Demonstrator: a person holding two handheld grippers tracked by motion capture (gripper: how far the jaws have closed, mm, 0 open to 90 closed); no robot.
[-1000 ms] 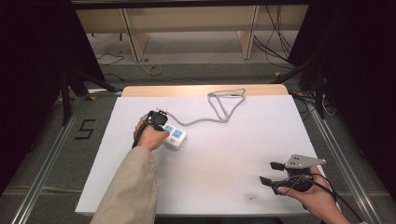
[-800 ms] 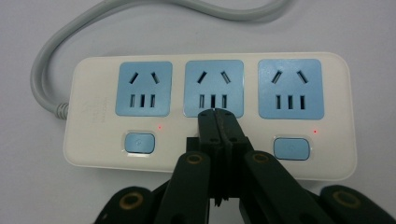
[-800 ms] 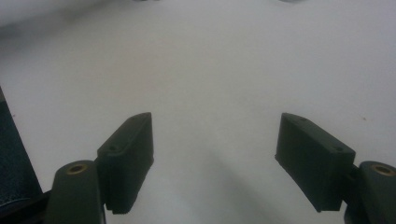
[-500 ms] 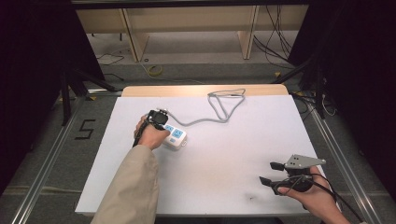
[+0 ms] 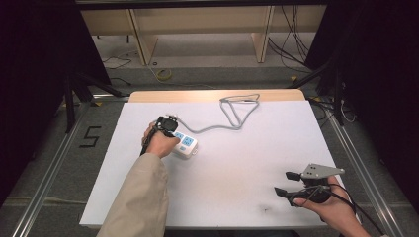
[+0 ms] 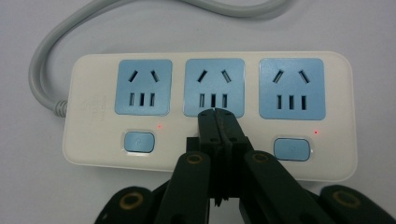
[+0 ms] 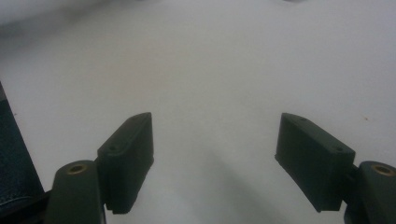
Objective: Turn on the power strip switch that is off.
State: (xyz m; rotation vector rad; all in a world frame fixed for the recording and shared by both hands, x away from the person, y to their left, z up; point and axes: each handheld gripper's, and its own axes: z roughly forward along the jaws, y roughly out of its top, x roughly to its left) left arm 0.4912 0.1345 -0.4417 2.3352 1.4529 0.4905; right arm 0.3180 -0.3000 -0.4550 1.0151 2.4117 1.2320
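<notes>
— Nothing much has shifted since a second ago: both hands sit where they were, and the power strip [image 5: 186, 144] has not budged on the table [image 5: 247, 148].

— How do the jaws stand on the left gripper [image 6: 215, 112]?

— Pressed together, tips down on the strip's face at the lower edge of the middle blue socket [image 6: 214, 87], where a middle button would sit. Buttons [image 6: 138, 142] flank it left and right, each with a small red light.

— And the right gripper [image 7: 215, 154]?

— Jaws wide apart, holding nothing, low over bare white tabletop near the front right corner.

— The strip itself?

— Left of centre, its grey cord [image 5: 232, 116] looping toward the far edge.

— The room?

— Wooden shelving [image 5: 197, 24] behind, cables on the grey floor [image 5: 207, 74], dark curtains either side.
</notes>
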